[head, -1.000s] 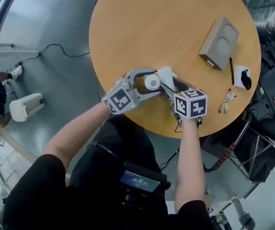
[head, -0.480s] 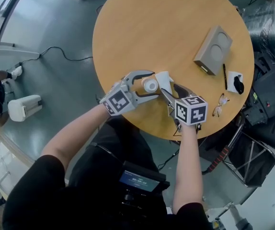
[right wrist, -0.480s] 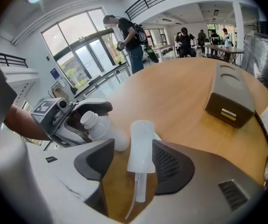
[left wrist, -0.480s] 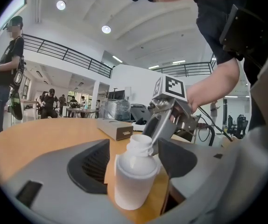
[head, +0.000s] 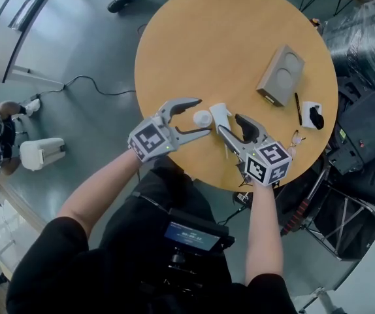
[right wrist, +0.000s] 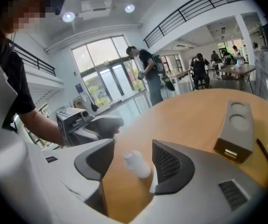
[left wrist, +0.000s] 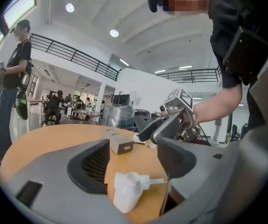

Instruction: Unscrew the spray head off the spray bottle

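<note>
- Spray bottle [right wrist: 137, 164] blurred in right gripper view: small, white, shape unclear.
- It sits on desk [head: 240, 38] near person's edge.
- Spray head [left wrist: 126, 196] off, white, lying just beside it.
- Left claw [left wrist: 133, 160] has just been opening, wide, grips nothing.
- Right claw [right wrist: 133, 146] open, empty.

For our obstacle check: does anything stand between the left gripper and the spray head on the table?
Nothing visible does. The left gripper has its jaws open and empty, looking straight at the spray head, which lies on the bare table ahead.
</note>
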`<state>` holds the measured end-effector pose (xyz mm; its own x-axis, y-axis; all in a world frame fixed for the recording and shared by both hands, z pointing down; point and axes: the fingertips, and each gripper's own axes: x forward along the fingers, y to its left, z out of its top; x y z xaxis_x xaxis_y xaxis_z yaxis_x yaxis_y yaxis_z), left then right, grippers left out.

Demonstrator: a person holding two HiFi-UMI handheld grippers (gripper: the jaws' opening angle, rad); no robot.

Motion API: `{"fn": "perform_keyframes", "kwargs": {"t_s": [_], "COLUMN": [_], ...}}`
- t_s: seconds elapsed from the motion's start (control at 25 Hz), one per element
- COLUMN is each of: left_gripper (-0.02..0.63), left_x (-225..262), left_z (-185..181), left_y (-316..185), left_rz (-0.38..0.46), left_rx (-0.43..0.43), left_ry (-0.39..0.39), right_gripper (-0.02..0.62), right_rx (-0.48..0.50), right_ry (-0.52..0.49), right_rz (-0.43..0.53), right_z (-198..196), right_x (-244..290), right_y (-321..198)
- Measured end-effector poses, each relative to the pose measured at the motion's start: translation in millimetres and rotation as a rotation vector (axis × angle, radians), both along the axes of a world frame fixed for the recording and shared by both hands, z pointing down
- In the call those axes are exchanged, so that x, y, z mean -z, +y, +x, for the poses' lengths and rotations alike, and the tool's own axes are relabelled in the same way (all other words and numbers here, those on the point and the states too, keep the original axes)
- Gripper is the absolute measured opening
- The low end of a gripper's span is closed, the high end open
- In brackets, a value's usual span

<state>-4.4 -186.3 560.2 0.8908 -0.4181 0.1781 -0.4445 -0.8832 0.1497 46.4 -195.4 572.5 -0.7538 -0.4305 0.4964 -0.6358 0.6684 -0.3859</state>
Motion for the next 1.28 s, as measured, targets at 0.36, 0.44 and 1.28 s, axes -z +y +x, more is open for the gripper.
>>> {"fn": "perform_keyframes", "kwargs": {"t_s": [0.36, 0.44, 1.28], "left_gripper": [0.203, 0.151, 0.006], "left_x": [128, 152, 259], "left_z": [9, 8, 23], "left_y": [56, 69, 153], "left_rz": [-0.072, -0.077, 0.042], "left_rx": [-0.083, -0.09, -0.02], "left_ry": [0.101, 0.122, -0.02], "right_gripper": [0.218, 0.179, 0.009], "right_rx": [0.069, 0.07, 0.09], "right_ry": [-0.171, -0.205, -0.288], "right_rz": [0.308, 0.386, 0.541], "right_z": [-1, 2, 24], "right_x": [140, 174, 294], "right_y": [45, 57, 163]}}
